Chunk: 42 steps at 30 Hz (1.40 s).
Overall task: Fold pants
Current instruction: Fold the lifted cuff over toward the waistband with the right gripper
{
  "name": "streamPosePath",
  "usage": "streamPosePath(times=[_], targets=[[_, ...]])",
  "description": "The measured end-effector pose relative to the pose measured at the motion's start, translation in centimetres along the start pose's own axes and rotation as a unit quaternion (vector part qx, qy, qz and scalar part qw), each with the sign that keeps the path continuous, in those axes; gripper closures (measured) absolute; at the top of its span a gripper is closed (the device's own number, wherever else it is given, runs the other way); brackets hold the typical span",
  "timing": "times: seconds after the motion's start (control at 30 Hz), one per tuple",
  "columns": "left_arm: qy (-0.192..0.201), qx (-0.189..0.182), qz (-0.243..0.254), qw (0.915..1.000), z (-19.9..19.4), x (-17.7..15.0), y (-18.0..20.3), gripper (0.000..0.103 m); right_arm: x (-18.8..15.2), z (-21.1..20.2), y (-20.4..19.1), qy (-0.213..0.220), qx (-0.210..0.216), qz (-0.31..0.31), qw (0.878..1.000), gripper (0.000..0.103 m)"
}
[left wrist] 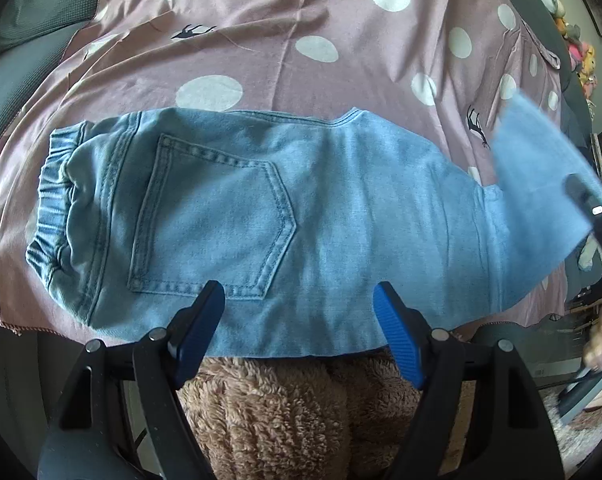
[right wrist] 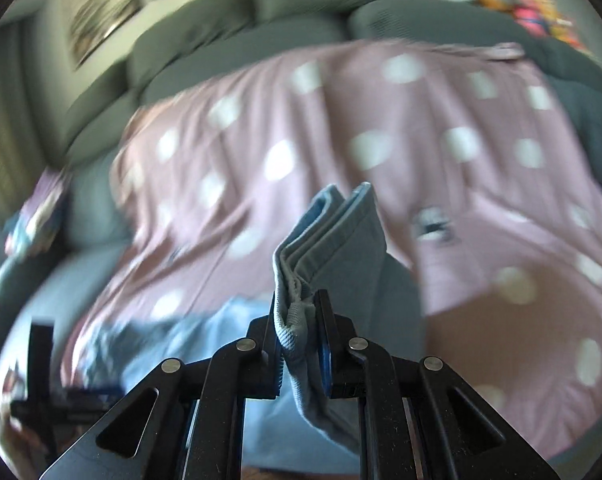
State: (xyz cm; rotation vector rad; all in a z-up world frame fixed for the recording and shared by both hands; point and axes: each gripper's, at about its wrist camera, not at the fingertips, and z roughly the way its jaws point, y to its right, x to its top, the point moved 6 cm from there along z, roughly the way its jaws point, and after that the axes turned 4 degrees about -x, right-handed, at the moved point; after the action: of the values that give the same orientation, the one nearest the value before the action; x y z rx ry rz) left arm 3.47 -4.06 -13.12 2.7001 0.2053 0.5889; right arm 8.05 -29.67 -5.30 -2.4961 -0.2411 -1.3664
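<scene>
Pinching the stacked leg hems of the pants [right wrist: 329,248], the right gripper [right wrist: 299,320] is apparently lifting them for folding, while the left gripper [left wrist: 299,320] is hovering spread above the near edge.

Light blue denim pants [left wrist: 261,220] lie flat across mid-frame, back pocket up, waistband left, leg end lifted at right.

Left tool [left wrist: 299,334]: black linkage arms, round silver rivets at the joints, ribbed bright-blue pads [left wrist: 397,332] lining both fingers. Right tool [right wrist: 299,344]: same black frame, slotted cut-outs, silver rivets, blue pads just showing inside the fingers.
</scene>
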Motion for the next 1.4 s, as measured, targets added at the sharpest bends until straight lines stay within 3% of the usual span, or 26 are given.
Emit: streamPosePath(times=[0.17, 0.27, 0.5, 0.57, 0.63, 0.67, 0.8, 0.9, 1.03, 1.2, 1.33, 1.4], targets=[[-0.001, -0.005, -0.009, 0.9999, -0.3, -0.5, -0.9, 0.026, -4.3, 5.6, -5.1, -0.105, 0.044, -0.059, 0.992, 0.088], [-0.001, -0.005, -0.016, 0.9999, -0.2, -0.5, -1.3, 0.026, -6.9, 7.8, -7.2, -0.155, 0.048, -0.089, 0.983, 0.088], [-0.003, -0.013, -0.013, 0.9998, 0.2, -0.3, -0.9, 0.026, -10.6, 9.6, -8.5, -0.219, 0.05, -0.104, 0.969, 0.078], [-0.003, -0.018, -0.011, 0.9998, 0.3, -0.1, -0.7, 0.026, -10.8, 9.4, -8.5, -0.22, 0.053, -0.104, 0.969, 0.072], [-0.005, -0.025, -0.011, 0.9996, 0.4, 0.1, -0.4, 0.026, -10.8, 8.7, -8.7, -0.217, 0.062, -0.104, 0.969, 0.054], [-0.005, -0.028, -0.011, 0.9995, 0.5, 0.3, -0.3, 0.026, -10.6, 8.2, -8.7, -0.212, 0.068, -0.102, 0.97, 0.049], [-0.006, -0.039, -0.005, 0.9992, 1.0, 0.9, 0.7, 0.028, -9.3, 6.0, -7.8, -0.184, 0.072, -0.092, 0.976, 0.04], [-0.011, -0.059, 0.01, 0.9981, 1.8, 1.4, 2.2, 0.04, -8.4, 4.8, -5.6, -0.167, 0.043, -0.076, 0.982, 0.04], [-0.021, -0.088, 0.039, 0.9952, 3.3, 3.1, 4.5, 0.07, -7.8, 4.3, -1.1, -0.156, -0.01, -0.035, 0.987, 0.04], [-0.038, -0.105, 0.057, 0.9921, 6.1, 5.6, 6.8, 0.07, -8.2, 4.1, 4.2, -0.16, -0.071, 0.02, 0.984, 0.04], [-0.077, -0.138, 0.045, 0.9864, 8.4, 6.4, 7.6, 0.07, -9.0, 3.5, 6.3, -0.166, -0.085, 0.051, 0.981, 0.04], [-0.089, -0.13, 0.034, 0.987, 9.2, 6.6, 7.4, 0.07, -9.3, 3.4, 6.8, -0.167, -0.091, 0.06, 0.98, 0.04]])
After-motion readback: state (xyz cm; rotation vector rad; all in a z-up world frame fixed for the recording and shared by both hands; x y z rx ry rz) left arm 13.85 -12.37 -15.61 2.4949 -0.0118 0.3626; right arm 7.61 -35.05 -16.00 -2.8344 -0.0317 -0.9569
